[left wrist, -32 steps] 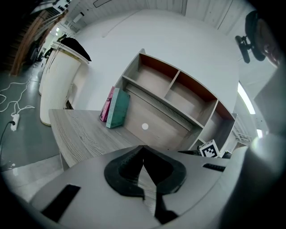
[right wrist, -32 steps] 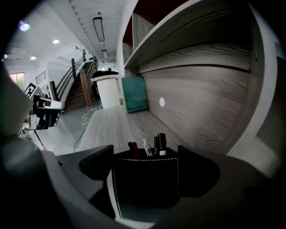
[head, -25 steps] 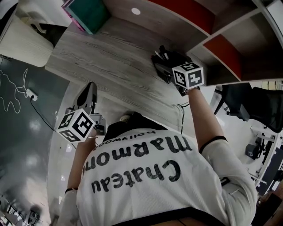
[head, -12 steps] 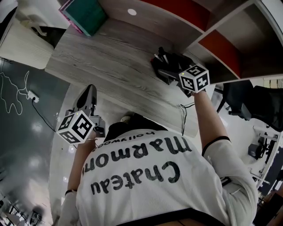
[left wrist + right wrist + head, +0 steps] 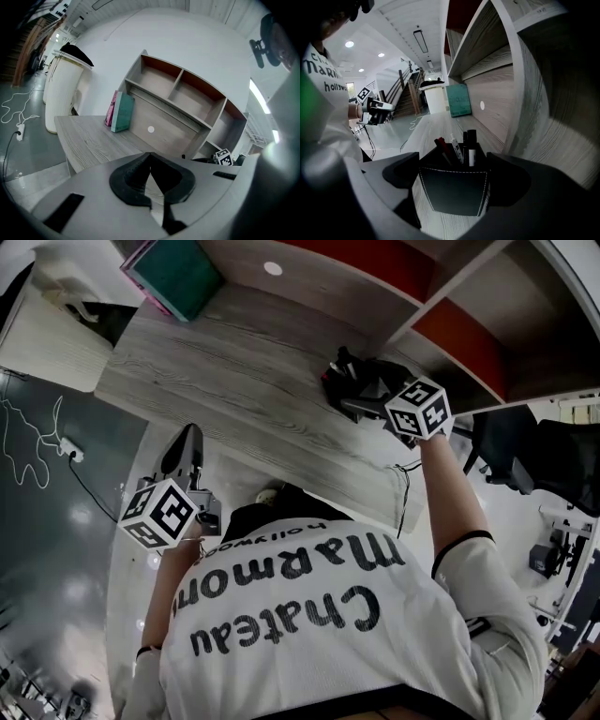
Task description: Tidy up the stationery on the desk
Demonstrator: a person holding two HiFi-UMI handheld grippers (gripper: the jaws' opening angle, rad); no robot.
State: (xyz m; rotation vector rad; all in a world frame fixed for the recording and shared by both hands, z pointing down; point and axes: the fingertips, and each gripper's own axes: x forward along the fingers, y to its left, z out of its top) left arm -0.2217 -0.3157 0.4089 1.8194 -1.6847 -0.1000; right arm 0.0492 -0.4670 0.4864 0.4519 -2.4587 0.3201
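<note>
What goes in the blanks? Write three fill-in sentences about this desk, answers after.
The right gripper grips a black ___ full of markers.
The left gripper is empty, its jaws ___.
Beside the teal book stands a ___ one.
Answers: pen holder; shut; pink.

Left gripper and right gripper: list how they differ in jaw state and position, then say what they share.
The left gripper has its jaws together with nothing between them; the right gripper has its jaws apart, against the sides of the black pen holder. The left gripper hangs off the near edge of the desk; the right gripper is over the desk by the shelf. Each carries a marker cube.
</note>
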